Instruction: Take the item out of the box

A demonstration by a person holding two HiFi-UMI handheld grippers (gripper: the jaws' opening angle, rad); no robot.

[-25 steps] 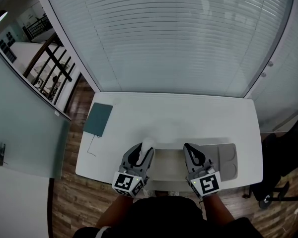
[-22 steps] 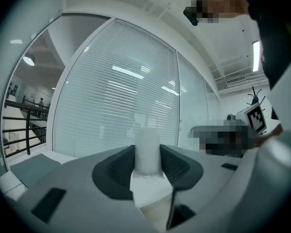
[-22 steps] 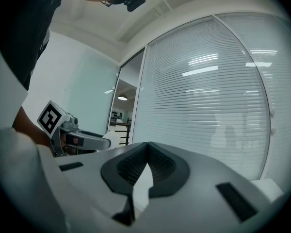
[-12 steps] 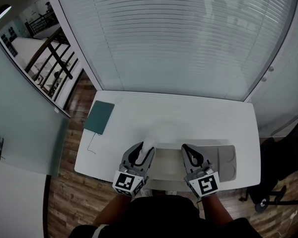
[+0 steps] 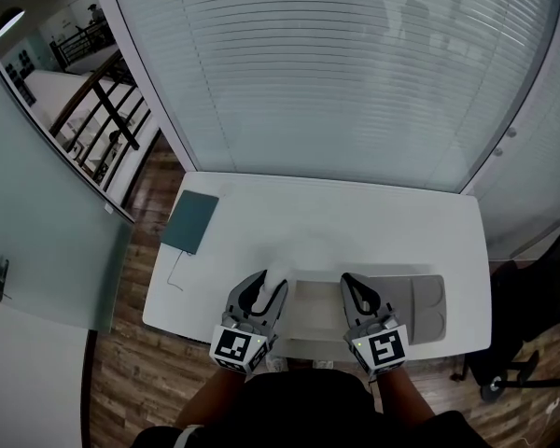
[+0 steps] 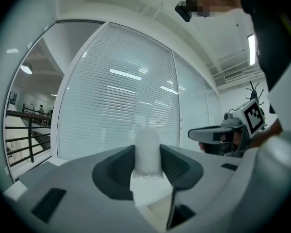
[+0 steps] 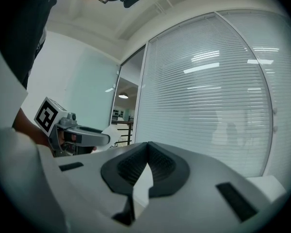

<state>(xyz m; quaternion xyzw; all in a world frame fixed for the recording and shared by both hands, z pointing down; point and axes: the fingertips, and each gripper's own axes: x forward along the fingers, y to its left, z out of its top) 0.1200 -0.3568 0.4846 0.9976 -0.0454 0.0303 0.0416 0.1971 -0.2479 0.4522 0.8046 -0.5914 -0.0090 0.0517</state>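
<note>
The counter [image 5: 355, 217] is bare toward 12 o'clock, with lots of room to pass. A green book [image 5: 189, 222] lies at 10 o'clock, a grey tray [image 5: 420, 304] at 4, the box [image 5: 313, 308] at 6.

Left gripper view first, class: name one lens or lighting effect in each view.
Left gripper view: dark round vignette, white item between the jaws blurred; right gripper view: light strips glare on the blinds; head view: window frame bows from wide-angle distortion.
</note>
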